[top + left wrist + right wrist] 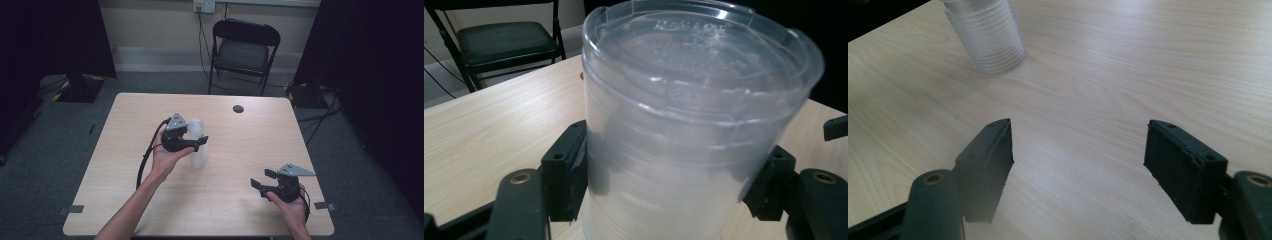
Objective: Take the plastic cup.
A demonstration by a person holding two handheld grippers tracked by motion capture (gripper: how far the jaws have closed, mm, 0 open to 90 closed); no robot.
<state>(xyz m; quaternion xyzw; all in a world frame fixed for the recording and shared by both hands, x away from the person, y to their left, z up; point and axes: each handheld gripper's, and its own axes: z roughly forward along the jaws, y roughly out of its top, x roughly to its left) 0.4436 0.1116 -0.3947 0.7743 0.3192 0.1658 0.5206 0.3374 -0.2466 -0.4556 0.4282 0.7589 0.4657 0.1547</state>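
A stack of translucent plastic cups (199, 152) stands upright on the wooden table (150, 200), left of its middle. My left gripper (198, 140) reaches it from the left and is shut on it about halfway up. In the left gripper view the stack (694, 100) rises large between the two black pads (566, 172), which press on its sides; its top carries a clear rimmed cap. My right gripper (262, 178) hovers near the front right of the table, open, nothing between its jaws. The right gripper view has the ribbed stack (988, 40) farther off, beyond that gripper (1078, 160).
A black folding chair (245, 50) stands behind the table's far edge, with cables and a wall socket behind it. A small dark round mark (238, 108) sits on the far side of the tabletop. Bare wood lies between the two grippers.
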